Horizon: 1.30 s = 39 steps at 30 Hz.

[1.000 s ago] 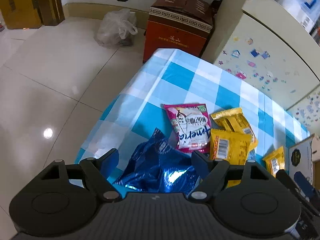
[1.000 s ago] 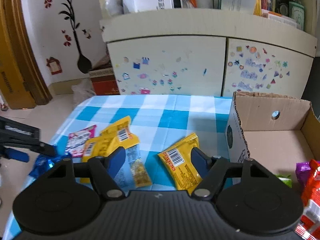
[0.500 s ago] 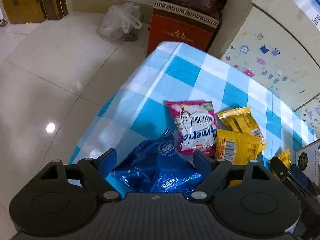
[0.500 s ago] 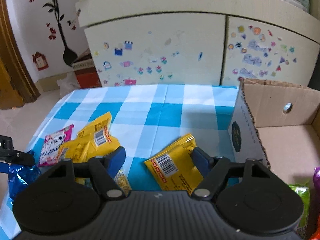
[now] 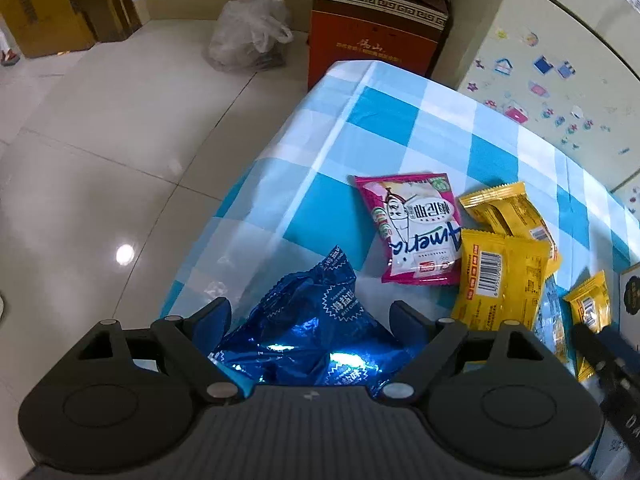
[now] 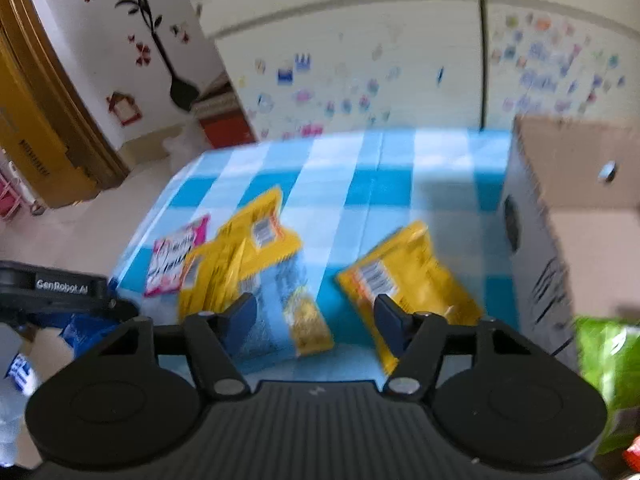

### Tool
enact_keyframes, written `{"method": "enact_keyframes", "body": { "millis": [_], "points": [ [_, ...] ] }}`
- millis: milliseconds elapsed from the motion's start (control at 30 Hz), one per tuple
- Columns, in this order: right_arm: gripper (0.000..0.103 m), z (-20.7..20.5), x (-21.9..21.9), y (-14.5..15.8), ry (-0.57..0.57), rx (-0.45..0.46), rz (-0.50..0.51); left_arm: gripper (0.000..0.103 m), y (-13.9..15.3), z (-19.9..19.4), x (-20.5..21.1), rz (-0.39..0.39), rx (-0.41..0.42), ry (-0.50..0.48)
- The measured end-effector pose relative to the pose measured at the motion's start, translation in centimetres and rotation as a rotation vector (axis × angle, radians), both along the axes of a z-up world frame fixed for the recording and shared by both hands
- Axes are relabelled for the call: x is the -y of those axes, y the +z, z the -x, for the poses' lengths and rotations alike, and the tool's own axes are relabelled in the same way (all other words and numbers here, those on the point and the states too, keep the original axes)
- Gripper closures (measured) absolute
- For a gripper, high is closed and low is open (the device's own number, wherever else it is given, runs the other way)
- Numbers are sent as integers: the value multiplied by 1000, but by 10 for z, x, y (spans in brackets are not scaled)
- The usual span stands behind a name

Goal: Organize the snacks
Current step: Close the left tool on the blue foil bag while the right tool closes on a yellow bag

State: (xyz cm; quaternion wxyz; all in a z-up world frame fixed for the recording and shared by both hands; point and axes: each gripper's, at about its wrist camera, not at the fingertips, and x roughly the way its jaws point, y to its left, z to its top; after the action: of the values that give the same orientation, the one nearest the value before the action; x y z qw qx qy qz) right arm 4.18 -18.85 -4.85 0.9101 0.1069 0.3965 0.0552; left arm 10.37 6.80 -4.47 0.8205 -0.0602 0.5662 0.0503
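Nearest in the left wrist view, the left gripper (image 5: 310,316) hangs over a crinkly blue foil packet (image 5: 308,332) at the near corner of the desk (image 5: 320,152). Its jaws are spread and opening, with the packet between them; I can't tell if the pads touch the foil. The print on it is Chinese, too small for me to read.

Just past it lies a pink packet (image 5: 416,232) with a cartoon face and big upside-down lettering that looks like "Ameri...". Beside that, a yellow packet with a barcode (image 5: 500,280) overlaps another yellow packet (image 5: 508,212). A smaller yellow packet (image 5: 592,304) sits further right, by the right gripper's dark body.

The right wrist view is blurry. The right gripper (image 6: 314,312) has its jaws apart and closing, nothing pinched; a clear wrapper with yellow snack inside (image 6: 296,312) lies between them and a yellow packet (image 6: 408,280) by the right finger. The left tool's side reads "GenRobot.AI" (image 6: 62,286).

Compared with a second ago, the left jaws stand wider and the blue packet shows more of its printed face.

Further off: the cardboard box (image 6: 572,184) on the right with green packaging (image 6: 608,364), a sticker-covered cabinet (image 6: 360,64), a red-brown carton (image 5: 376,36) and a plastic bag (image 5: 248,32) on the floor.
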Motion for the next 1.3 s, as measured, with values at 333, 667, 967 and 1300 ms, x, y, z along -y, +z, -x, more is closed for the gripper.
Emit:
{"method": "enact_keyframes", "body": {
  "millis": [333,667,967,1300],
  "points": [
    [35,-22,5,-19,-83,19,197,13,0,1,10,-35,7,-32],
    [35,-21,6,-21,-33,-53,129,13,-3,1,11,-38,-9,-49],
    [39,-3,-11,-17,16,-97,121,13,-1,4,1,-5,-28,-44],
    [31,-4,-22,-23,17,-65,205,10,-11,6,13,-19,-34,-114]
  ]
}}
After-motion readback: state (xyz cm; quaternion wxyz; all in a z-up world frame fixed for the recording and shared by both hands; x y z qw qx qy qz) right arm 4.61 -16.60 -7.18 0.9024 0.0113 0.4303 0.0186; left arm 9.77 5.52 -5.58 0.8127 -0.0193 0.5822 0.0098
